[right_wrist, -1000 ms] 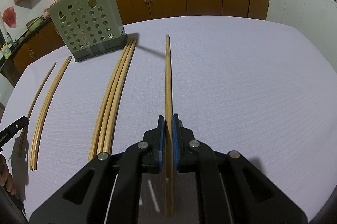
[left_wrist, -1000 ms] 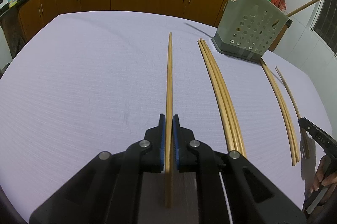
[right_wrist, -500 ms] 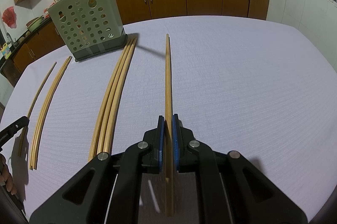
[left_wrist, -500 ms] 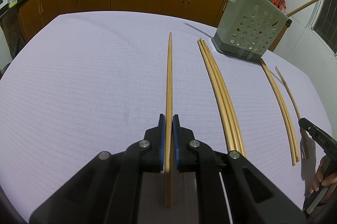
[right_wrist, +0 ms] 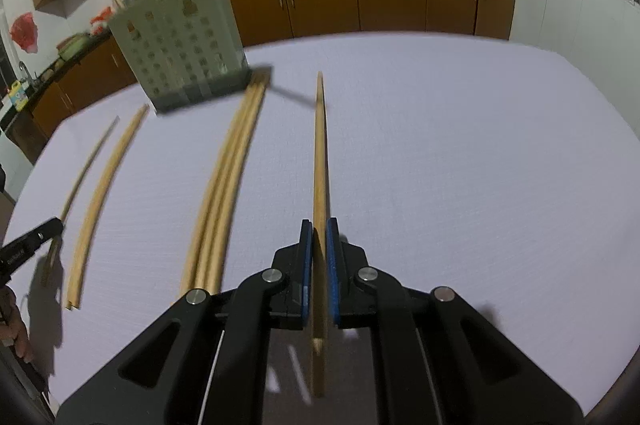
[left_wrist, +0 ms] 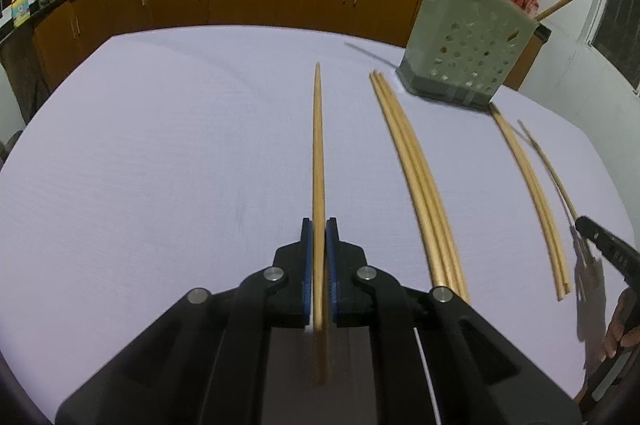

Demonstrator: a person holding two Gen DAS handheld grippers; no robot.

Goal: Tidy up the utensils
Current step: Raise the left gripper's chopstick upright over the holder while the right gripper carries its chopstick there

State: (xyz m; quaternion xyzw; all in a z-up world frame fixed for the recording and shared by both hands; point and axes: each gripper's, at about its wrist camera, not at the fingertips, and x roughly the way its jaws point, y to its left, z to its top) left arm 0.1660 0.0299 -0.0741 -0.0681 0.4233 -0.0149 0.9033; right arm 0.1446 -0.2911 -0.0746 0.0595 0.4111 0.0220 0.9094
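Observation:
My left gripper (left_wrist: 319, 225) is shut on a long wooden chopstick (left_wrist: 318, 145) that points straight ahead over the table. My right gripper (right_wrist: 319, 225) is shut on another chopstick (right_wrist: 320, 153), held just above the cloth. A grey-green perforated utensil holder (left_wrist: 472, 53) stands at the back right with two sticks leaning in it; it also shows in the right wrist view (right_wrist: 180, 37). A bundle of three chopsticks (left_wrist: 420, 177) lies between me and the holder, and shows in the right wrist view (right_wrist: 228, 181).
A chopstick pair (left_wrist: 532, 201) and a single thin stick (left_wrist: 548, 169) lie on the lilac tablecloth (left_wrist: 160, 165) right of the bundle. The other gripper's tip (left_wrist: 608, 249) shows at the right edge. Brown cabinets and a counter with pans run behind the table.
Both views now blur and shift: the right gripper has lifted and tilted with its chopstick, and the holder looks nearer. The left gripper has moved slightly. Both grips are unchanged.

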